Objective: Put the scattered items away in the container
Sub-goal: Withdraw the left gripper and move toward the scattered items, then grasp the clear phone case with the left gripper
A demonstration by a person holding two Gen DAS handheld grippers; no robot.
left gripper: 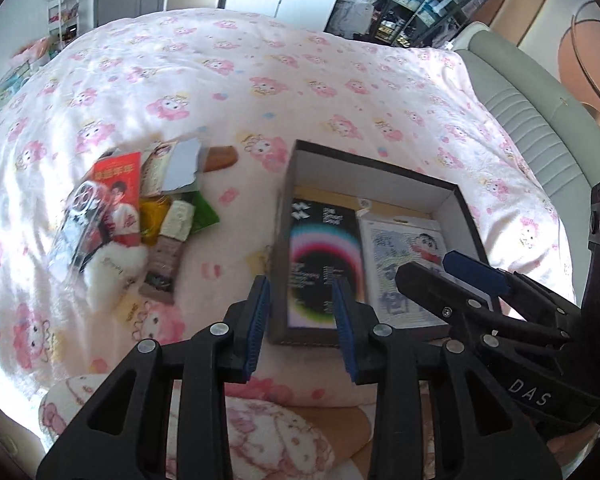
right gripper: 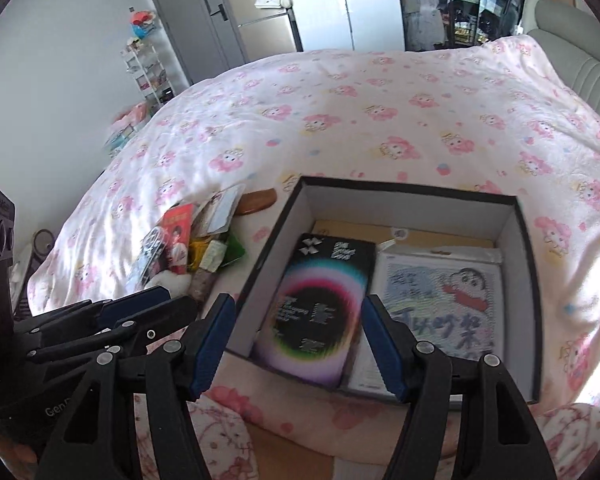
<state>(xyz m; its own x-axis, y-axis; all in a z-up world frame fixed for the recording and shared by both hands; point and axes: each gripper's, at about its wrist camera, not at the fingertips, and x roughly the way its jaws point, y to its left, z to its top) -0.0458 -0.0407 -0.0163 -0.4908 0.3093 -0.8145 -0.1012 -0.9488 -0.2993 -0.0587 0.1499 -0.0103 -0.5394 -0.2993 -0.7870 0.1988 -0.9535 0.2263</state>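
While I am holding both claws above the pink cartoon-print bed (right gripper: 340,128), the black-walled cardboard box (right gripper: 524,280) is already keeping a black rainbow-ringed booklet (right gripper: 320,300) and a cartoon-drawing packet (right gripper: 440,300). I am judging most work left: the heap of small packets, cards and a phone case (left gripper: 140,216) is lying beside it. The left claw (left gripper: 300,320) is sitting narrowly apart, empty; the right claw (right gripper: 296,344) is standing wide, empty.

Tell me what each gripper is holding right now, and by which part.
Nothing is held. The left gripper and the right gripper both hang with empty jaws above the box.
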